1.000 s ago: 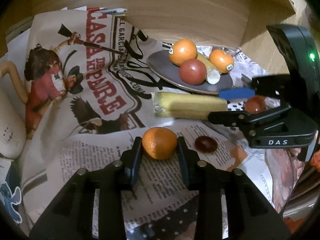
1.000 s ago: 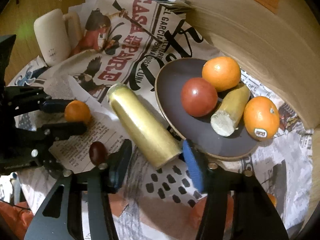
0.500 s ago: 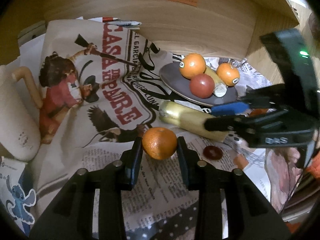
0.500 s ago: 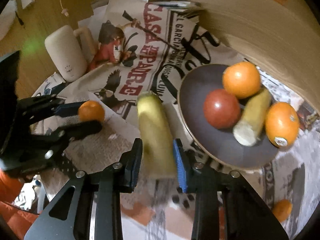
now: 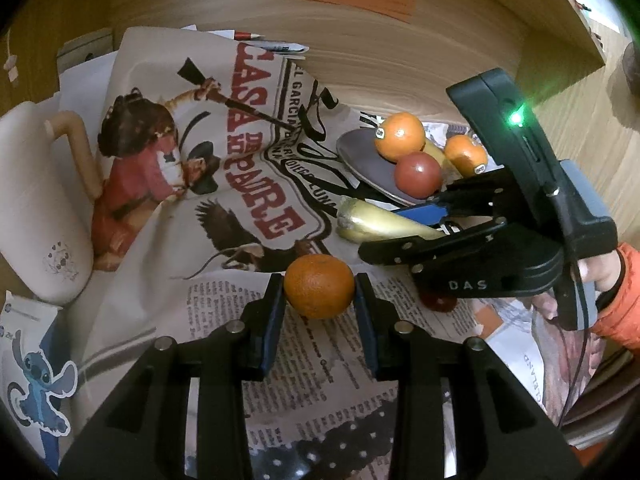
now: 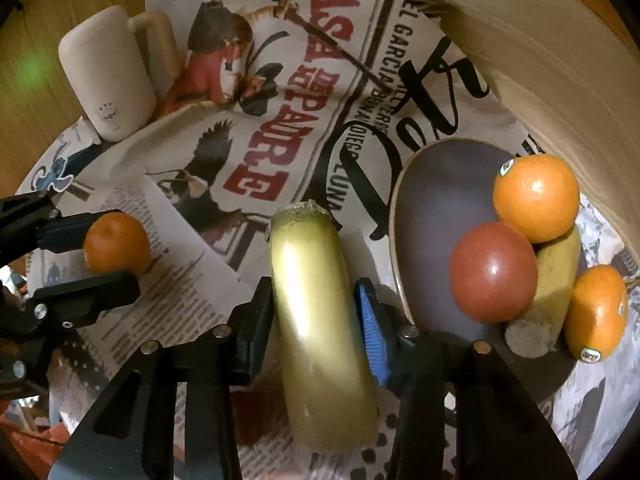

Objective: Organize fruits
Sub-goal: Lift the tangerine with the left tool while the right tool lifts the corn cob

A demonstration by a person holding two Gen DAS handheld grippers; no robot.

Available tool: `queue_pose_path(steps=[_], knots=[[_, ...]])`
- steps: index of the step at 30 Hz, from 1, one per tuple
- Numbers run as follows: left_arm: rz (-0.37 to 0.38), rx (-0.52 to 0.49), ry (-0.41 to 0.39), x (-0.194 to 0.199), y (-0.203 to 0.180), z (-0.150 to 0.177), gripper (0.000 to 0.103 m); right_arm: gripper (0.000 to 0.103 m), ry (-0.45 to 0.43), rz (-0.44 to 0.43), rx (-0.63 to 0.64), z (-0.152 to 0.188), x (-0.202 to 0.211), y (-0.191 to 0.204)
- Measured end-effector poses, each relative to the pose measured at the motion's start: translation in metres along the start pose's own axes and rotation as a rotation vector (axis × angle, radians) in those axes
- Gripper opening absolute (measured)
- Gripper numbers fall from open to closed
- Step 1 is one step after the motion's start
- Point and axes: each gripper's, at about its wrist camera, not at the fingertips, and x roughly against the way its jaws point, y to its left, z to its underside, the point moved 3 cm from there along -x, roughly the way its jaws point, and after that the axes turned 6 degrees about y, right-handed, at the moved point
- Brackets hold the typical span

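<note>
My left gripper [image 5: 319,292] is shut on a small orange mandarin [image 5: 319,285] and holds it above the newspaper. It also shows at the left of the right wrist view [image 6: 116,248]. My right gripper [image 6: 314,304] is shut on a yellow-green banana piece [image 6: 316,320], lifted beside the dark plate [image 6: 432,208]; the banana piece also shows in the left wrist view [image 5: 376,222]. The plate holds an orange [image 6: 536,196], a red tomato [image 6: 494,276] and another banana piece [image 6: 548,304]. A second orange [image 6: 596,312] sits at the plate's right edge.
Newspaper [image 5: 224,168] covers the table. A beige mug [image 6: 108,72] stands at the far left. A wooden wall [image 5: 360,52] runs behind the plate. A small dark red fruit [image 5: 438,301] lies on the paper under the right gripper. A sticker sheet [image 5: 36,376] lies at the left.
My right gripper closed on the banana piece and lifted it off the paper, turning it lengthwise. My left gripper rose and drew back with the mandarin.
</note>
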Motion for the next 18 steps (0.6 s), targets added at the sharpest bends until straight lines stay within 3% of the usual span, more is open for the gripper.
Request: queue_pose_path(steps=[6,18], knots=[[-0.003,-0.001,-0.012,0.001,-0.001,-0.007,0.034,0.034,-0.061,-0.018,-0.042,0.002,0.013,0.001],[0.008,-0.057,-0.077,0.001,-0.024,-0.052,0.034,0.034,-0.259,0.023,-0.151,0.013,0.094,-0.030]])
